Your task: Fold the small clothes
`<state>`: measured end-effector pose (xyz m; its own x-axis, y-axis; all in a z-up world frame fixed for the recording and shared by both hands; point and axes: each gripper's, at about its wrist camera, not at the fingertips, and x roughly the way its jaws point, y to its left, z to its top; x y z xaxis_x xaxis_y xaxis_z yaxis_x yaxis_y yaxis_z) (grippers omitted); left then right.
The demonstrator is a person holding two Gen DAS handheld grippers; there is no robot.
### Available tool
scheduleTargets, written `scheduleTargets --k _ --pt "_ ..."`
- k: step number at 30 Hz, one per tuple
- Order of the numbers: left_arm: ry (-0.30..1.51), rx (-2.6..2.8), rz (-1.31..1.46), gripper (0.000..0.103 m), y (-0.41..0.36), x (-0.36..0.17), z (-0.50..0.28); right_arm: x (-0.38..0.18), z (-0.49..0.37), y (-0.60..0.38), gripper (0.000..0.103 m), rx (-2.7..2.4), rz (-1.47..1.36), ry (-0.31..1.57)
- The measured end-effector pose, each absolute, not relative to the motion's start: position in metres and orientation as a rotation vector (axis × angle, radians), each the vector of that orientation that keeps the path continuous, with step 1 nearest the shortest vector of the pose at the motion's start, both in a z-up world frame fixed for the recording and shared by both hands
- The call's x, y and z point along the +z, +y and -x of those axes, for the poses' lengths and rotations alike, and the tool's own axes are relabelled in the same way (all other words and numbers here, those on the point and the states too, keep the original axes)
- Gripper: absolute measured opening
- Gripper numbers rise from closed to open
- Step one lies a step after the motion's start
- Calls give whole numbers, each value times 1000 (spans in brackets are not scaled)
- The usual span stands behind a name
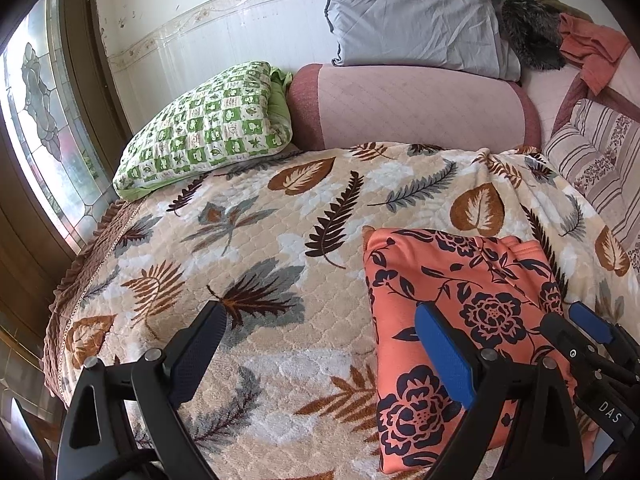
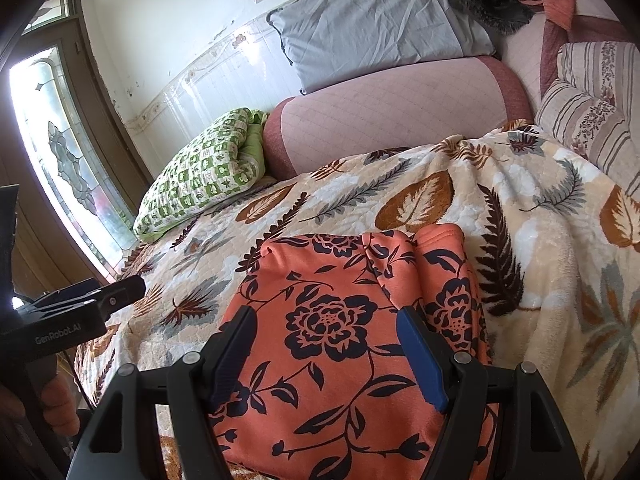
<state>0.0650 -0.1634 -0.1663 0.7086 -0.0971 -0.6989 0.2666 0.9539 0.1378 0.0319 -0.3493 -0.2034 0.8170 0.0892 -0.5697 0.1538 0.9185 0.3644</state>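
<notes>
An orange garment with dark navy flowers [image 1: 460, 304] lies folded into a rectangle on the leaf-patterned blanket [image 1: 256, 248]. It also shows in the right wrist view [image 2: 340, 328], with its folded top edge bunched. My left gripper [image 1: 320, 328] is open and empty, hovering over the blanket just left of the garment, its right finger over the garment's edge. My right gripper [image 2: 324, 332] is open and empty, hovering above the garment's middle. The right gripper also shows in the left wrist view [image 1: 572, 332], and the left gripper's tip shows in the right wrist view [image 2: 116, 292].
A green checked pillow [image 1: 208, 128] lies at the back left. A pink bolster [image 1: 412, 108] with a grey pillow [image 1: 412, 20] on it runs along the wall. A striped pillow [image 1: 600, 152] is at the right. A glass door [image 1: 40, 120] is left of the bed.
</notes>
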Motion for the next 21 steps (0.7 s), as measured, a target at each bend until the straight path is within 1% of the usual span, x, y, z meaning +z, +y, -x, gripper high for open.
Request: scheduleTargets --k 21 --pt "757 -206 -231 95 -163 -164 -64 -202 -31 -349 75 -35 -411 616"
